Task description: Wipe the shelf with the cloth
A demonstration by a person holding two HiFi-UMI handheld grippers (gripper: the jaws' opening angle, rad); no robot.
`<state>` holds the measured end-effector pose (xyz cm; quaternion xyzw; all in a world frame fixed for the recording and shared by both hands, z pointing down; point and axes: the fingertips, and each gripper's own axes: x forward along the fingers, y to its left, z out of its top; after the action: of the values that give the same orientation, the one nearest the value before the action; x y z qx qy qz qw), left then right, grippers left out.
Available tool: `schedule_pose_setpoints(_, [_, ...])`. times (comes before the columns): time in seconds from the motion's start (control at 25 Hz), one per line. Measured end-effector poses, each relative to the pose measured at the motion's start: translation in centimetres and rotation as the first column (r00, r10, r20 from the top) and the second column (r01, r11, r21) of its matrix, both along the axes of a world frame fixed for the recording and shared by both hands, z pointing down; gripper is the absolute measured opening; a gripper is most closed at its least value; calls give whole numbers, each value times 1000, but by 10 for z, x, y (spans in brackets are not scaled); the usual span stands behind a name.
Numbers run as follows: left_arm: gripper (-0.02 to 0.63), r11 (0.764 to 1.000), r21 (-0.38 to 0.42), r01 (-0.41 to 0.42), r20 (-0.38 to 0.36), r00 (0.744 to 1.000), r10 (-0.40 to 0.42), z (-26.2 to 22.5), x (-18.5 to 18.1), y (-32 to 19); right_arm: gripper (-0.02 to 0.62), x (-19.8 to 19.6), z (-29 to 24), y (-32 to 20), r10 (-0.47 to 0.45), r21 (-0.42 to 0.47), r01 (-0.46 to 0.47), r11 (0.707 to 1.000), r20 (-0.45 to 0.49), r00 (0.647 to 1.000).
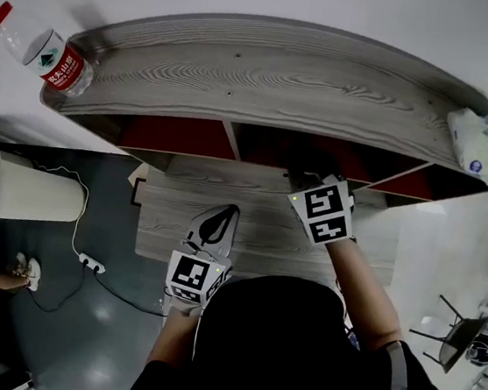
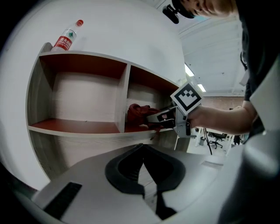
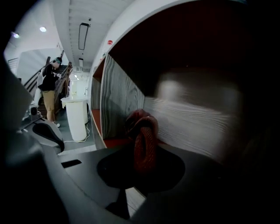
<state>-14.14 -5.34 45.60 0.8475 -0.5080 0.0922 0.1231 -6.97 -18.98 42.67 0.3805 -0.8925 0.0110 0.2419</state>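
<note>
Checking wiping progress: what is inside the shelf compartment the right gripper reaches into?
A bunched red cloth, pinched in the right gripper, sits low over the compartment's red floor near the divider. The compartment's far side is hidden behind the gripper and hand.

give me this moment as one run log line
right gripper: shut on red cloth, inside shelf compartment right of divider | left gripper: shut, empty, outside shelf
</note>
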Motion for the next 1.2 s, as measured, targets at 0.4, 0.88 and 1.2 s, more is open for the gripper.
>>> schedule_pose_setpoints(0.4, [6,999,-24,-41,-32,999,40,17,-38,0,159,-22,22,0,27,15,-25,1000,-174,984])
schedule_pose_setpoints(0.88, [6,998,-44,-37,-60,998,34,25,-41,11,288,-60,-5,7,-86,223,170,960,-341,936])
schedule_pose_setpoints(1.2, [6,998,-62,-1,-70,998,-4,30,-41,20,86,-65,22,-16,-77,228,196,954,-444,893])
